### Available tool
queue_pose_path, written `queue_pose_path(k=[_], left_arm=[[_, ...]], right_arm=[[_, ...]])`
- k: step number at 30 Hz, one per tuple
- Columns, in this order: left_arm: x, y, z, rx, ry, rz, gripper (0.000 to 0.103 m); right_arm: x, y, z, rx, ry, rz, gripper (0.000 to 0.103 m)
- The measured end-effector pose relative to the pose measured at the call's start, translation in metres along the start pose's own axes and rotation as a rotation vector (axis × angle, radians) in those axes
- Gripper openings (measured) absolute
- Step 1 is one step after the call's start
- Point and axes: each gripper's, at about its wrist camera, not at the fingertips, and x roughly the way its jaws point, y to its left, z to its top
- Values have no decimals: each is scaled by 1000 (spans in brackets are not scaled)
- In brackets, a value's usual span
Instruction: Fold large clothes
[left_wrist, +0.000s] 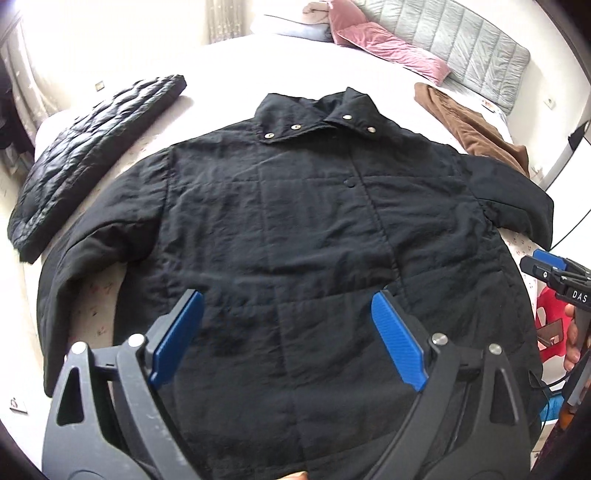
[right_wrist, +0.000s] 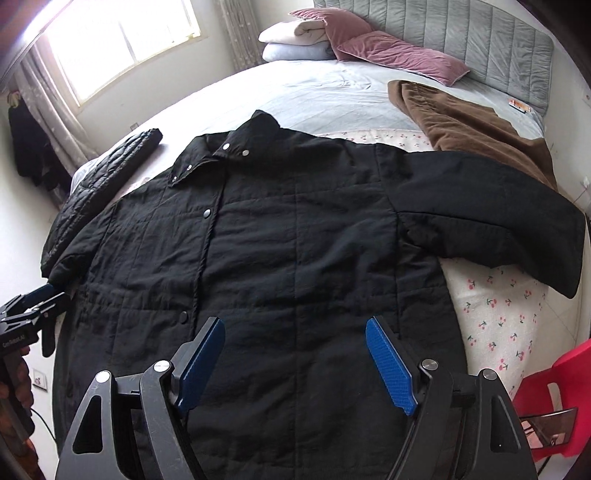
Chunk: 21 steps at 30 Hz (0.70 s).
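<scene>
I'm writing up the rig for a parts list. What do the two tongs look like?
Both the left tongs and right tongs have black angular frames with silver pivot bolts and two flat blue ribbed pads. White lettering marks each body, seen from the other camera. A thin black cable trails from the handles.

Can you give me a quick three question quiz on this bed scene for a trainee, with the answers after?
1. True or false: the black coat lies front up, sleeves spread.
2. Which garment lies nearest the pink pillow? A) quilted black jacket B) brown garment
3. Fill in: both the left gripper and the right gripper are ____ and hold nothing.

Key: 1 true; 2 B; 3 open.
</scene>
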Motion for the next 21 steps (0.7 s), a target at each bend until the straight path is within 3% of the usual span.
queue_pose_path(k=[7,13,17,21], left_arm=[[-37,121,-47,-190,-27,114,92],[-60,226,-85,-376,-77,212,92],[-55,299,-117,-620,-91,166,92],[-34,345,-156,-864,-79,77,92]], right_arm=[[39,15,-20,-50,39,-38,80],[73,8,-34,-18,91,-28,80],[85,3,-38,-6,124,-30,80],[86,2,-39,-6,115,-29,80]])
